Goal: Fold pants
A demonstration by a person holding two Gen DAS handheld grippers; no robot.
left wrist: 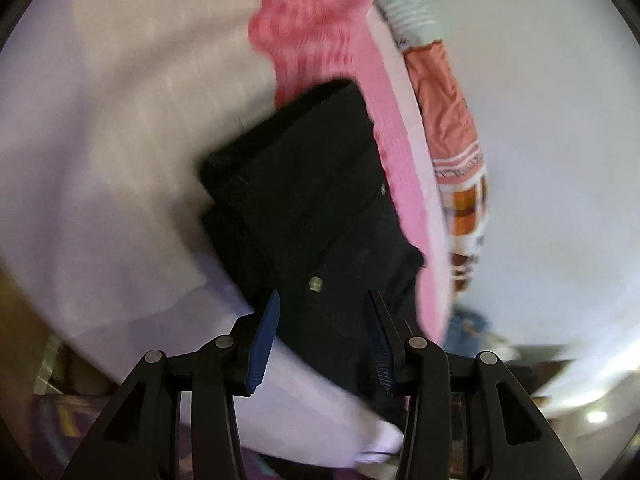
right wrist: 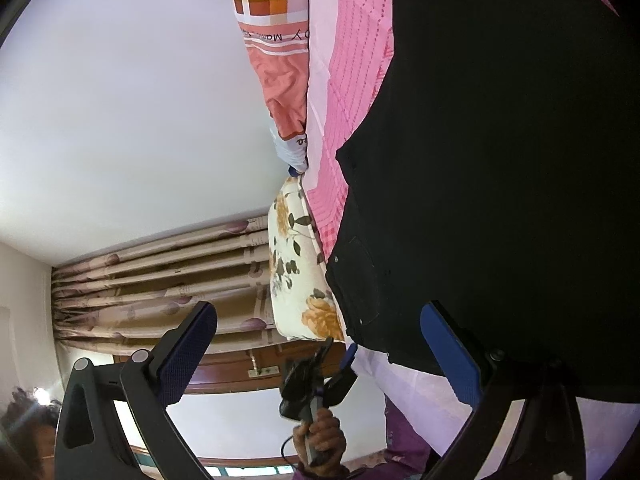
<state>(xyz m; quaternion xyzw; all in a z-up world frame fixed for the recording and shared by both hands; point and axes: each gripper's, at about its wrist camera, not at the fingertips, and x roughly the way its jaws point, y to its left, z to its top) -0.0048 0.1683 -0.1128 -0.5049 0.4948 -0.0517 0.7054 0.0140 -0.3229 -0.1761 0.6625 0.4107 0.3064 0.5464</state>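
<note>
The bed (left wrist: 100, 152), spread with a pale lilac sheet, fills the left and centre of the left wrist view, and a pink checked cover (left wrist: 320, 40) runs across it from the top middle down toward the lower right. In the right wrist view the same pink cover (right wrist: 352, 80) shows as a band in the upper middle, with the white wall (right wrist: 120, 100) taking the whole upper left.

The black pants (left wrist: 312, 208) lie on the bed in the middle of the left wrist view, already doubled over into a thick block with a metal button (left wrist: 316, 283) showing near the lower edge. In the right wrist view the pants (right wrist: 500, 160) cover most of the right half of the frame.

A patterned curtain (right wrist: 160, 280) hangs at the lower left of the right wrist view. Along the bed's far edge lie an orange checked pillow (right wrist: 276, 40) at the top middle and a flowered pillow (right wrist: 300, 272) below it.

The left gripper (left wrist: 320, 300) sits at the bottom centre of its view, fingers (left wrist: 264, 344) partly spread over the near edge of the pants, with nothing pinched between them. The right gripper (right wrist: 320, 320) has its fingers (right wrist: 188, 352) wide apart and empty at the bottom of its frame. Between them a hand (right wrist: 320, 436) is seen holding the other gripper.
</note>
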